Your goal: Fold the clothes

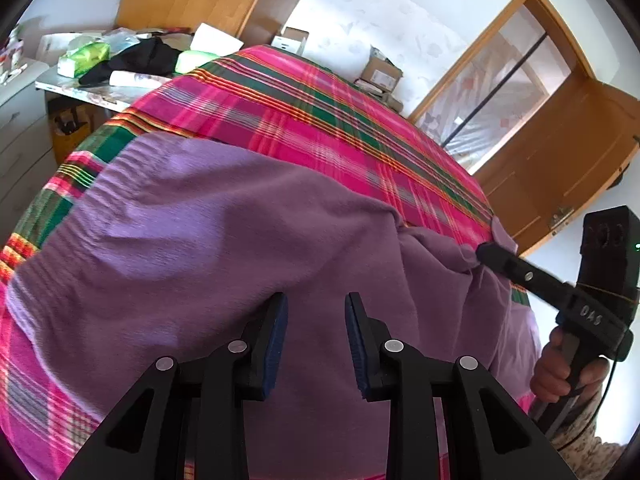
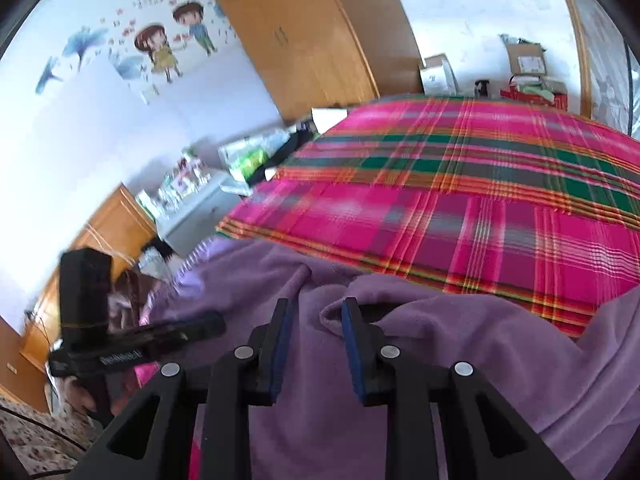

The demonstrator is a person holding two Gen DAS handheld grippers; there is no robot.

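A purple fleece garment (image 1: 200, 232) lies spread and rumpled on a bed with a pink, green and orange plaid cover (image 1: 320, 120). My left gripper (image 1: 316, 300) hovers open over the garment's near part, with nothing between its fingers. At the right, the tip of my right gripper (image 1: 486, 254) touches a bunched fold at the garment's edge, held by a hand (image 1: 556, 372). In the right wrist view my right gripper (image 2: 316, 304) is open, and a raised fold of the purple garment (image 2: 440, 340) sits at its fingertips. The left gripper (image 2: 216, 324) shows blurred at the left.
A cluttered side table (image 1: 100, 68) and white drawers (image 1: 16, 120) stand left of the bed. Cardboard boxes (image 1: 380, 72) lie beyond its far edge. A wooden door (image 1: 560, 152) is to the right and a wooden wardrobe (image 2: 320, 40) at the back.
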